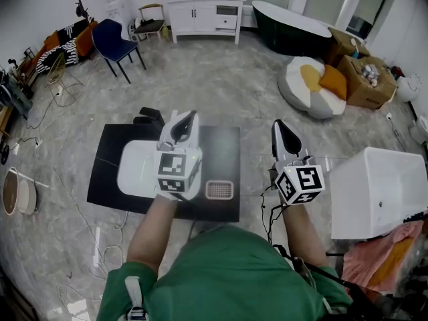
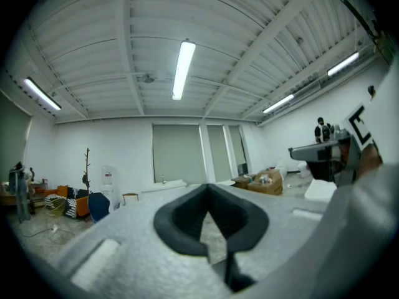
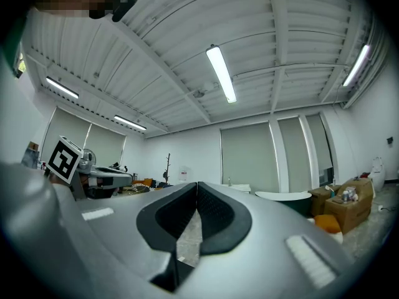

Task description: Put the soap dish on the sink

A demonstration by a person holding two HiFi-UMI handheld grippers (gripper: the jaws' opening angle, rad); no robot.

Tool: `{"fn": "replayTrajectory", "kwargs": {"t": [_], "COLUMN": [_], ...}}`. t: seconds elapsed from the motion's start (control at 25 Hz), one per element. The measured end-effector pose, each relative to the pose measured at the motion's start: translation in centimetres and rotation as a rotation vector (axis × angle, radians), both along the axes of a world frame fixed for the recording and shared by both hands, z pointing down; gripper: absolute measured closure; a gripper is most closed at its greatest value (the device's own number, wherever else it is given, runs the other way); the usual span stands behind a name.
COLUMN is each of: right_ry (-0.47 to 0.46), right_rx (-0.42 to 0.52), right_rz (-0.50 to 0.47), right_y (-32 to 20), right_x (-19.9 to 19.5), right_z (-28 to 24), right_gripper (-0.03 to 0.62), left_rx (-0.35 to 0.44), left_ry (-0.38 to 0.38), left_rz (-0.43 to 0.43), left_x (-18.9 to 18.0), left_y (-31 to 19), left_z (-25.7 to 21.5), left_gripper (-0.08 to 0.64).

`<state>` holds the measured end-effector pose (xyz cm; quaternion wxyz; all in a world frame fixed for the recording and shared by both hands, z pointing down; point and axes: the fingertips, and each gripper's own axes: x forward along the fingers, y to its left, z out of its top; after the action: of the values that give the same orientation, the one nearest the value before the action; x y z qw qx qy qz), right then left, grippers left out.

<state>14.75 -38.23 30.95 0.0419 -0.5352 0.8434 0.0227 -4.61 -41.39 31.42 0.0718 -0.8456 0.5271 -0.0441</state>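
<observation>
The left tool [image 1: 189, 116] and right tool [image 1: 278, 126] hung level above the black counter [image 1: 221, 146], both closed on nothing. The soap dish [image 1: 219, 190] lay just beside the white sink [image 1: 134, 171], not yet grasped. The next move probably called for opening one tool and lowering it to the dish.

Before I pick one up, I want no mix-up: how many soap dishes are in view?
1. The soap dish lies on the black mat, right of the white sink. The left gripper covers part of the sink, so another may be hidden.
</observation>
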Motion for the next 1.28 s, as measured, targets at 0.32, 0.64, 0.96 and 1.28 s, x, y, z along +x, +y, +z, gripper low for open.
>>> {"fn": "replayTrajectory", "kwargs": {"t": [0.32, 0.64, 0.96, 1.28], "right_ry": [-0.001, -0.005, -0.006, -0.003], "right_rx": [0.002, 0.003, 0.006, 0.006], "right_rz": [-0.003, -0.012, -0.014, -0.012], "right_y": [0.28, 0.64, 0.56, 0.71], "right_x": [0.53, 0.08, -0.09, -0.08], "right_z": [-0.45, -0.12, -0.24, -0.14], "right_gripper": [0.589, 0.589, 0.589, 0.589], "left_rx": [0.000, -0.004, -0.008, -0.009], "left_ry": [0.004, 0.001, -0.001, -0.002], "left_rz": [-0.004, -0.004, -0.008, -0.003], "left_x": [0.49, 0.24, 0.01, 0.08], "left_y": [0.30, 0.61, 0.49, 0.59], "left_z": [-0.38, 0.13, 0.25, 0.37], "left_gripper": [0.561, 0.561, 0.561, 0.561]}}
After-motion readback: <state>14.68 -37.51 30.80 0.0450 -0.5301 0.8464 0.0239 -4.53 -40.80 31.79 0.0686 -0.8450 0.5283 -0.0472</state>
